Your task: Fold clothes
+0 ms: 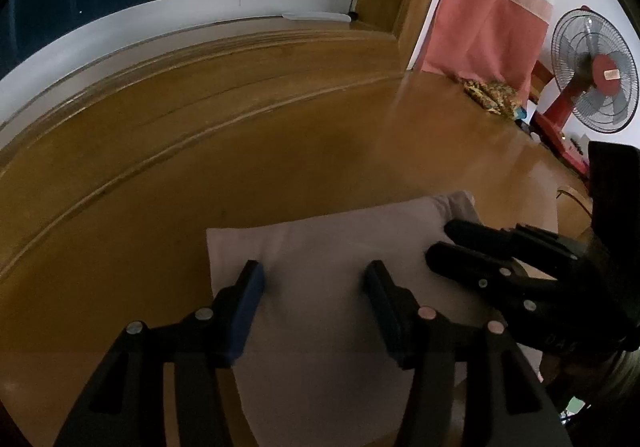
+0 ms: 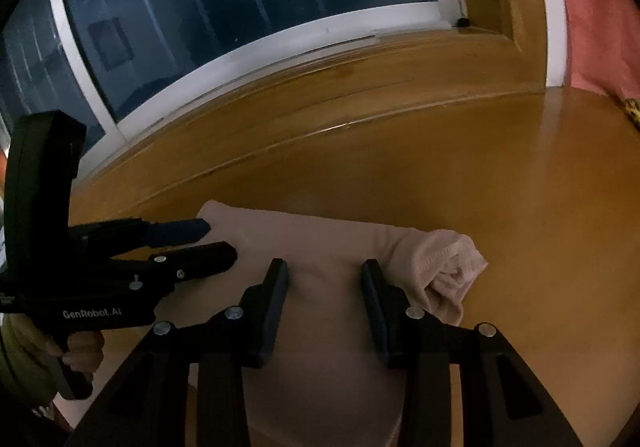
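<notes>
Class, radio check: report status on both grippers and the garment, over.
Left gripper open, right gripper open, both over the cloth. Pale pink garment folded flat on wooden table, one end bunched. Nothing in the way.

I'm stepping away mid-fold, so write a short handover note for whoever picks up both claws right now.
Left claw: open over the garment's left half, holding nothing.
Right claw: open over its right half, also empty.
Pale pink garment: lies folded flat on the wooden tabletop; its right end is bunched in a loose roll.
Done: the main folds, it seems.
Left: tidy that bunched end, probably one more fold.
</notes>
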A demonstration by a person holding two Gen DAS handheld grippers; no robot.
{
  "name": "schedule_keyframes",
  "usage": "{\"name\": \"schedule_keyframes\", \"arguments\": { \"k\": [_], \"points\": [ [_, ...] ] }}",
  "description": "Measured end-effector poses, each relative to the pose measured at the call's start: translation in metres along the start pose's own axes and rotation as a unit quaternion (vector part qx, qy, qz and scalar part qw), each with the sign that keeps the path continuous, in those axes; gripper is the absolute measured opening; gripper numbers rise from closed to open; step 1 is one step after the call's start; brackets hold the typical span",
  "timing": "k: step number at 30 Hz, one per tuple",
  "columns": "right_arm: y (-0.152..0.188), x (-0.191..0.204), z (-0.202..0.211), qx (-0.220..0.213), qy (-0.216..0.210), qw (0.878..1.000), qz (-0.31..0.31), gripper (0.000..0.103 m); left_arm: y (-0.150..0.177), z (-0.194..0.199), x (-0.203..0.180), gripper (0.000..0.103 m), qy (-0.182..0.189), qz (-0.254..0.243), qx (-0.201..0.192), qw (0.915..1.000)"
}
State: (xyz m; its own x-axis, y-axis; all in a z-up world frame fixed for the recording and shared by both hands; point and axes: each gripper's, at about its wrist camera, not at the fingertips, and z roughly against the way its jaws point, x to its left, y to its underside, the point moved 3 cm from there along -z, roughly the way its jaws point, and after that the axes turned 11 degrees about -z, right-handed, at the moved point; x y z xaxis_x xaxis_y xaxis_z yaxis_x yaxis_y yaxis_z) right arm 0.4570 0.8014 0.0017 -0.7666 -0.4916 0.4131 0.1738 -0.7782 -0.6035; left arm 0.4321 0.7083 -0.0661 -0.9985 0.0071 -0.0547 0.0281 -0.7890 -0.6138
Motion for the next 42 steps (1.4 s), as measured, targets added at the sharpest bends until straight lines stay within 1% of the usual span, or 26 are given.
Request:
{"name": "schedule_keyframes", "arguments": {
  "k": [2,3,4,5,6,7,10,13,14,16,19,23,24,27,28,29,31,32,36,40,42],
  "points": [
    [-0.006,-0.008,0.014,-0.003,-0.013,1.0,-0.012,0.04,-0.004,0.011,0.0,0.05,-0.001,0.012,0.0,0.9999],
    [-0.007,-0.013,0.023,-0.006,-0.019,1.0,-0.021,0.043,-0.003,0.018,0.001,0.051,0.002,0.018,-0.003,0.9998],
    [-0.009,-0.019,0.032,-0.01,-0.025,0.999,-0.029,0.054,-0.002,0.025,0.003,0.057,0.006,0.024,-0.005,0.9997],
    [-0.01,-0.024,0.041,-0.014,-0.031,0.999,-0.038,0.067,0.004,0.031,0.004,0.067,0.009,0.031,-0.006,0.9995],
    [-0.011,-0.028,0.045,-0.013,-0.033,0.998,-0.047,0.071,0.01,0.038,0.006,0.07,0.012,0.038,-0.006,0.9992],
    [-0.01,-0.033,0.048,-0.008,-0.035,0.998,-0.056,0.073,0.017,0.045,0.009,0.072,0.012,0.045,-0.006,0.9989],
    [-0.004,-0.052,0.046,0.029,-0.034,0.995,-0.087,0.073,0.034,0.049,0.008,0.073,-0.008,0.057,0.007,0.9983],
    [0.007,-0.062,0.037,0.066,-0.035,0.992,-0.099,0.073,0.047,0.04,0.008,0.073,-0.016,0.077,0.021,0.9966],
    [0.012,-0.063,0.034,0.075,-0.035,0.992,-0.099,0.073,0.049,0.036,0.009,0.073,-0.012,0.086,0.026,0.9959],
    [0.014,-0.061,0.03,0.08,-0.037,0.992,-0.093,0.073,0.05,0.027,0.01,0.073,0.003,0.097,0.029,0.9949],
    [0.012,-0.055,0.024,0.072,-0.024,0.994,-0.074,0.073,0.049,0.015,0.012,0.073,0.023,0.102,0.031,0.994],
    [0.012,-0.047,0.011,0.081,-0.019,0.993,-0.078,0.073,0.049,0.006,0.014,0.073,0.049,0.113,0.031,0.9919],
    [0.013,-0.044,0.007,0.085,-0.02,0.993,-0.074,0.073,0.049,0.005,0.014,0.073,0.054,0.114,0.029,0.9916],
    [0.017,-0.033,0.0,0.079,-0.003,0.996,-0.048,0.073,0.052,0.008,0.01,0.072,0.05,0.097,0.024,0.9937],
    [0.018,-0.032,0.0,0.075,0.001,0.996,-0.045,0.073,0.053,0.008,0.009,0.072,0.049,0.092,0.022,0.9943],
    [0.019,-0.031,0.0,0.07,0.004,0.997,-0.043,0.071,0.052,0.008,0.006,0.062,0.052,0.091,0.019,0.9944],
    [0.021,-0.029,0.001,0.062,0.009,0.997,-0.041,0.065,0.053,0.008,0.002,0.047,0.061,0.098,0.01,0.9932],
    [0.022,-0.029,0.002,0.059,0.009,0.997,-0.041,0.062,0.054,0.01,0.0,0.043,0.059,0.097,0.007,0.9936],
    [0.021,-0.023,0.001,0.05,0.009,0.998,-0.034,0.051,0.052,0.016,-0.009,0.038,0.041,0.075,0.0,0.9963],
    [0.017,-0.027,0.008,0.047,0.006,0.998,-0.034,0.037,0.048,0.023,-0.014,0.031,0.021,0.075,-0.005,0.997],
    [0.014,-0.033,0.012,0.046,0.003,0.998,-0.042,0.035,0.047,0.026,-0.019,0.03,0.016,0.07,-0.007,0.9974]
  ]
}}
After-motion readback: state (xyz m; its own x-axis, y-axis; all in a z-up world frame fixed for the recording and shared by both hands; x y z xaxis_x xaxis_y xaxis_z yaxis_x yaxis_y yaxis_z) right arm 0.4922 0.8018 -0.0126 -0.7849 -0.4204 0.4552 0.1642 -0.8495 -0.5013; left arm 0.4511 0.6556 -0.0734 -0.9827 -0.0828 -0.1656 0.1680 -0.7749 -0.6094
